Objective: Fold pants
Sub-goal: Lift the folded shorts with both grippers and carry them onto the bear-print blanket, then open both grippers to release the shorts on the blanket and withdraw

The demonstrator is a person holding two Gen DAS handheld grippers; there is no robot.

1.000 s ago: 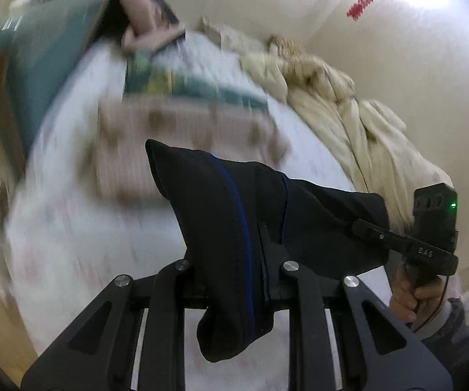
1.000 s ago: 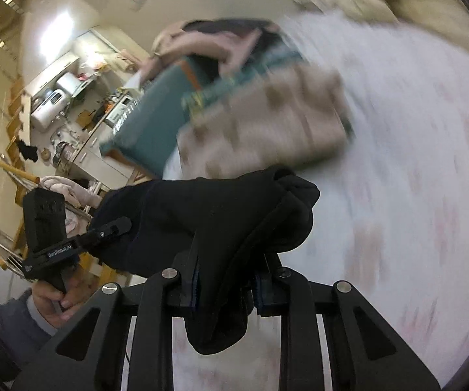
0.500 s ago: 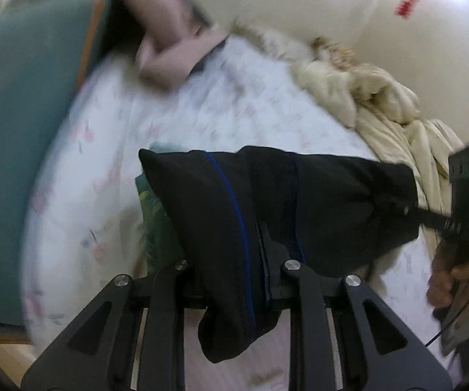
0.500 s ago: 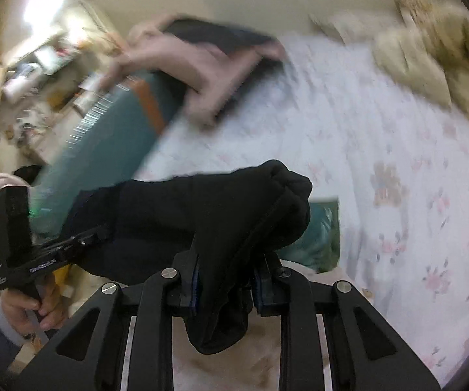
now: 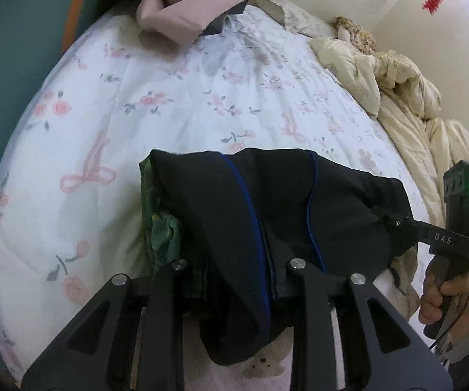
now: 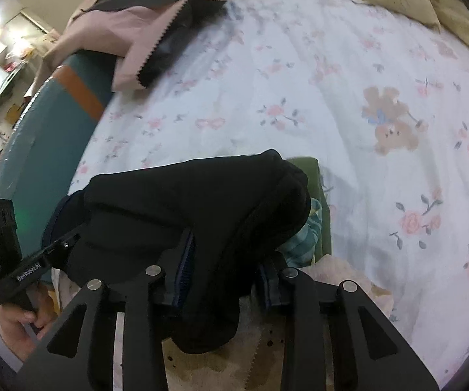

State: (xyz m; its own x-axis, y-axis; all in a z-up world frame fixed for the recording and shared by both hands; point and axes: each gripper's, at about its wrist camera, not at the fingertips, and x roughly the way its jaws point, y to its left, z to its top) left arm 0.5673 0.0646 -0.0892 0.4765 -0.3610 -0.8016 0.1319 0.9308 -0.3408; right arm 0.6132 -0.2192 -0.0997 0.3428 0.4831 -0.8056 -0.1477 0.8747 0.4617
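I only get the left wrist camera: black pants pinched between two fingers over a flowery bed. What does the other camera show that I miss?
Observer: The right gripper is shut on the pants too, at a bunched end.
Visitor: Anything new on the bed?
Observer: A teddy bear print on the sheet.
Visitor: Who holds my tool?
Observer: A left hand in a grey sleeve holds the left gripper by its handle.
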